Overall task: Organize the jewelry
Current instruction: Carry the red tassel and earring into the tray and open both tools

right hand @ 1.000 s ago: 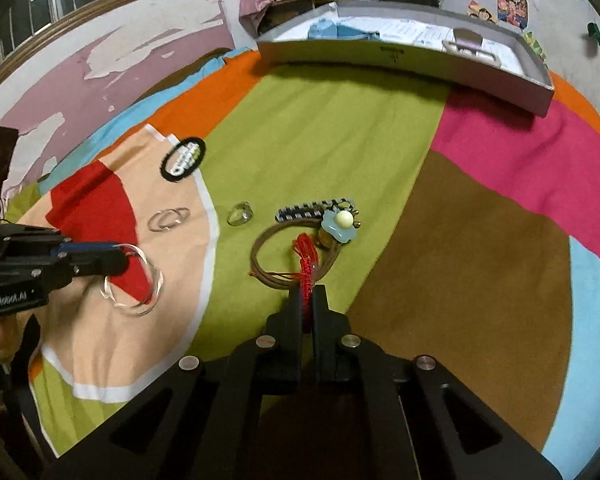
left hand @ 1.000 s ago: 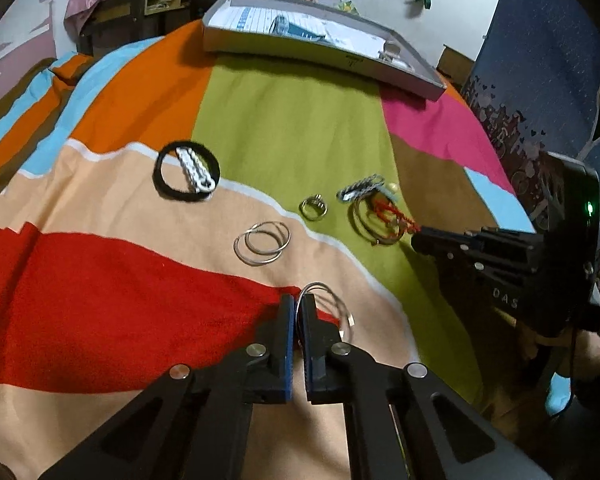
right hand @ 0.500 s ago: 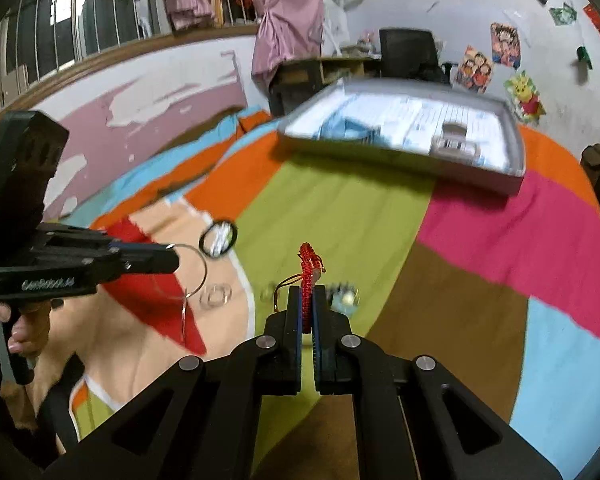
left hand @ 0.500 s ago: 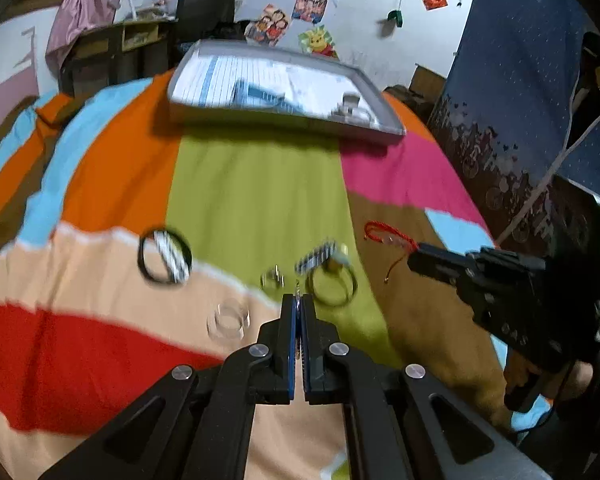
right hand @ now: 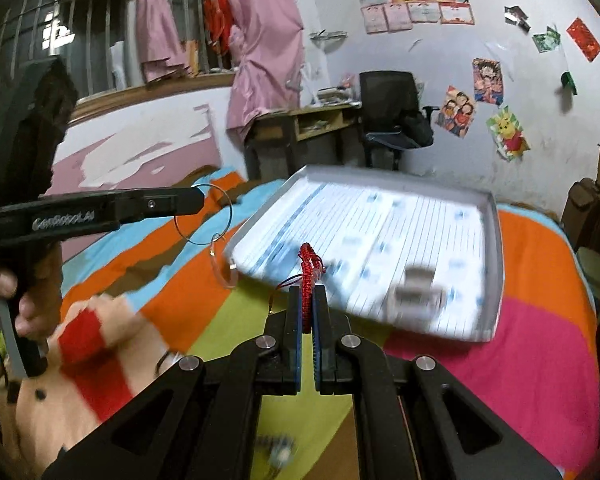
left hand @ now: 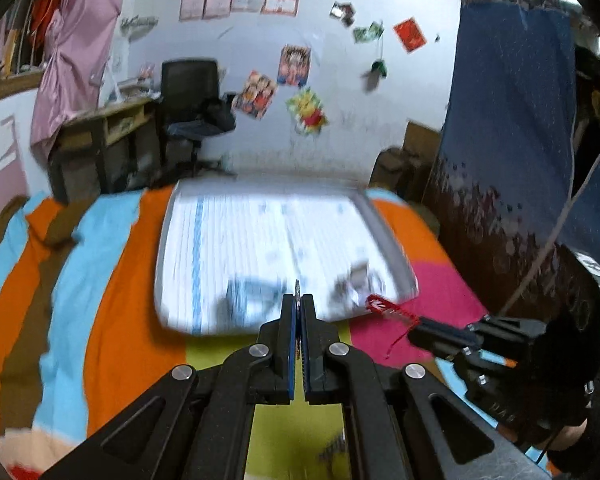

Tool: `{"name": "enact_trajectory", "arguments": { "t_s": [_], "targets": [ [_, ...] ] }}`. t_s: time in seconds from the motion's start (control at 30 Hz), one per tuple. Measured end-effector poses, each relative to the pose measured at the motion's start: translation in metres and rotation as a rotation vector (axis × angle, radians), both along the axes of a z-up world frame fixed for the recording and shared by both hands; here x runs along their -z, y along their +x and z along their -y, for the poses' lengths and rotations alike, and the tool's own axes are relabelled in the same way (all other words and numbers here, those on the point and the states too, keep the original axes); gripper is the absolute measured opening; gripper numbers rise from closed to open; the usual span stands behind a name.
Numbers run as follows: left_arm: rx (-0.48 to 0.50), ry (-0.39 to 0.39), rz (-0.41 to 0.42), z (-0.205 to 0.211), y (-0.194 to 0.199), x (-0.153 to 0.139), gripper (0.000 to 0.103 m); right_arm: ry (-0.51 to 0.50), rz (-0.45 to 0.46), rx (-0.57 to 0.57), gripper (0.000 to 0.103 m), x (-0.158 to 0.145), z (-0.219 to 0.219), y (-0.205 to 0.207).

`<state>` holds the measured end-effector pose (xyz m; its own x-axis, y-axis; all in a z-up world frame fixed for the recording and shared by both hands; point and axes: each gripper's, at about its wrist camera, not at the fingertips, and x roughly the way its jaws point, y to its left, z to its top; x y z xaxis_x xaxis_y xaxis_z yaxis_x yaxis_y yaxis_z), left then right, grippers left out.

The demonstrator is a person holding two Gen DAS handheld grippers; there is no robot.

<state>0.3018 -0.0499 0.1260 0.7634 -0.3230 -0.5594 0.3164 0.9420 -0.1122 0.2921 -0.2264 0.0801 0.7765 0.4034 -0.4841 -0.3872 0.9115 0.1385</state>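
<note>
Jewelry held aloft by both tools above a bed whose bedspread [left hand: 112, 288] is banded in orange, blue, green, pink and brown. The left tool [left hand: 298, 312] is pinched almost shut on a thin silver hoop [right hand: 203, 215]; from that hoop a second, paler ring [right hand: 222, 264] hangs by a small link. The right tool [right hand: 308, 304] is clamped on a red braided cord bracelet [right hand: 309, 268], whose knotted loop stands up out of the narrow gap between the jaws, with a thin red strand trailing to the left.

The left wrist view shows its own jaws nearly closed, with only a thin metal edge protruding between the tips; the hoops themselves cannot be made out here. It does show the right tool [left hand: 418, 325] from the side, its tip carrying the bracelet [left hand: 384, 308] just at the near right corner of a shallow grey tray [left hand: 396, 252] lined with ruled paper. The right wrist view alone reveals both hoops in full, hanging free in the air to the left of the tray [right hand: 496, 240], and a hand [right hand: 8, 292] gripping the left tool's handle. It also shows a blurred small object [right hand: 414, 290] lying in the tray's near right part, and a beaded piece [right hand: 278, 450] on the bedspread below the tool, too blurred to identify.

Both pieces of jewelry sit at the very tips of their tools, near the tray's front edge.
</note>
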Motion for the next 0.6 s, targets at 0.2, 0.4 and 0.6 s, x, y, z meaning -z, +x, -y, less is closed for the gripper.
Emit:
{"name": "enact_trajectory", "arguments": {
  "t_s": [0.2, 0.4, 0.6],
  "targets": [
    [0.003, 0.011, 0.037, 0.005, 0.058, 0.018, 0.003, 0.018, -0.037, 0.052, 0.004, 0.017, -0.013, 0.071],
    [-0.039, -0.011, -0.029, -0.009, 0.106, 0.050, 0.003, -0.007, -0.088, 0.058, 0.005, 0.054, -0.023, 0.100],
    [-0.108, -0.065, -0.056, -0.031, 0.123, 0.072, 0.003, -0.005, -0.111, 0.084, 0.005, 0.071, -0.024, 0.109]
  ]
}}
